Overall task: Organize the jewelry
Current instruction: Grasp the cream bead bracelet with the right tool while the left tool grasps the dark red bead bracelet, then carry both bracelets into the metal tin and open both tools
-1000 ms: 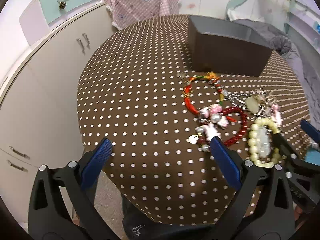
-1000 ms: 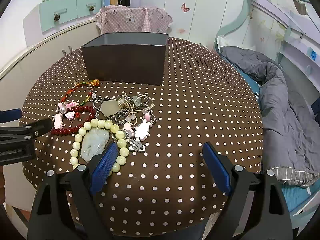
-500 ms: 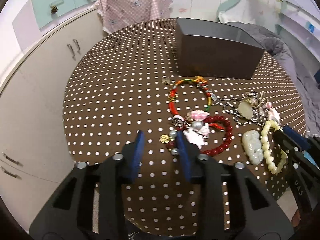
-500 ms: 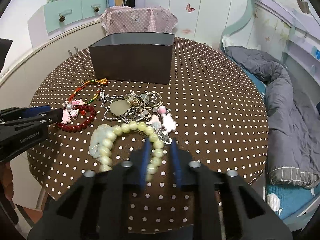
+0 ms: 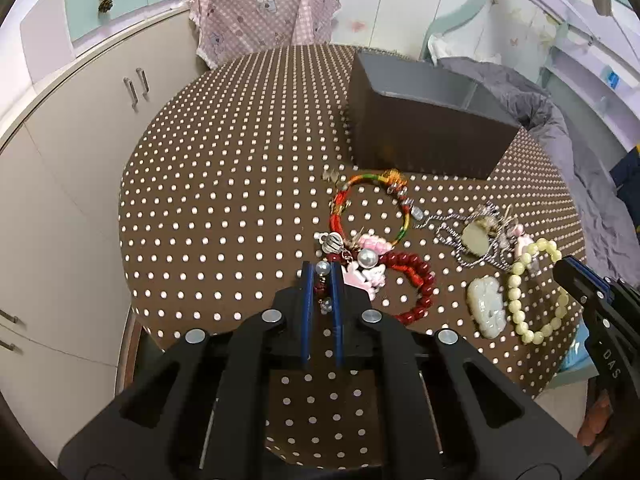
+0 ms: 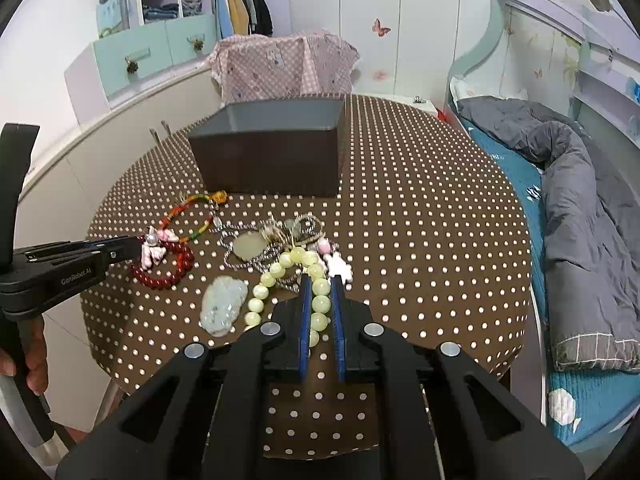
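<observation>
On the dotted round table (image 5: 224, 208) lies a heap of jewelry. My left gripper (image 5: 322, 270) has its jaws closing, the pads pinching the charm end of the red bead bracelet (image 5: 420, 280). My right gripper (image 6: 319, 278) is closing too, pads pressed on the pale green bead bracelet (image 6: 276, 270), whose jade pendant (image 6: 222, 300) lies to the left. Behind the heap stands an open dark box (image 6: 272, 160). The left gripper (image 6: 136, 246) also shows at the left of the right wrist view.
A red-green cord bracelet (image 5: 340, 208) and a silver chain necklace (image 5: 472, 236) lie between the box and the beads. White cabinets (image 5: 80, 128) curve along the left. A bed with a grey quilt (image 6: 580, 200) is on the right. A pink-covered chair (image 6: 284, 64) stands behind.
Both grippers went from wide open to shut. The left closed on the red bracelet's charm end. The right closed on the green beads, and both views tipped upward.
</observation>
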A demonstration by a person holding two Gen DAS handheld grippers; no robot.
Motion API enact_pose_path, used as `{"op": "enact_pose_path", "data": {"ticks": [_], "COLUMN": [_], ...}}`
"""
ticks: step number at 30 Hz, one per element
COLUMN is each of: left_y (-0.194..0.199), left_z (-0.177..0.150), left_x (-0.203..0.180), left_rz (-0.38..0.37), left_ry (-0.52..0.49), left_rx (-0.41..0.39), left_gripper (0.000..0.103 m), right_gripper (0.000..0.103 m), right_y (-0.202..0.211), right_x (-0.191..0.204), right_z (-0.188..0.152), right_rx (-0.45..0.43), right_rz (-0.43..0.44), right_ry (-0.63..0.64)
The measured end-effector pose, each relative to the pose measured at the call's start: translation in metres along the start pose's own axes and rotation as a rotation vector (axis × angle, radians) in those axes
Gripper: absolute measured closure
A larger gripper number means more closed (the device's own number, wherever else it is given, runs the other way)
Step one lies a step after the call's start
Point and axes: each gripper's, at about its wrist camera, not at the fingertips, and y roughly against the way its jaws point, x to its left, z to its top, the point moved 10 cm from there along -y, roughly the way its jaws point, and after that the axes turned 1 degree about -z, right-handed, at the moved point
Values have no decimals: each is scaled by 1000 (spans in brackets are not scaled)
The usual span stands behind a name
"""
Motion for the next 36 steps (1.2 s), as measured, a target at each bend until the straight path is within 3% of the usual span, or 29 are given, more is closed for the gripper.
{"op": "enact_pose_path", "data": {"ticks": [23, 36], "left_y": [46, 53], "left_z": [58, 108], "left_x": [-14, -22], "left_rz": [-59, -167], "left_ry": [-44, -33], "left_rx": [-164, -226], "left_gripper": [94, 94], "right_gripper": [95, 95], "right_y": [27, 27], "right_x": [0, 10], "right_z": [60, 108], "right_rx": [-140, -210], "right_rz": [60, 83], "right_ry": [28, 63]}}
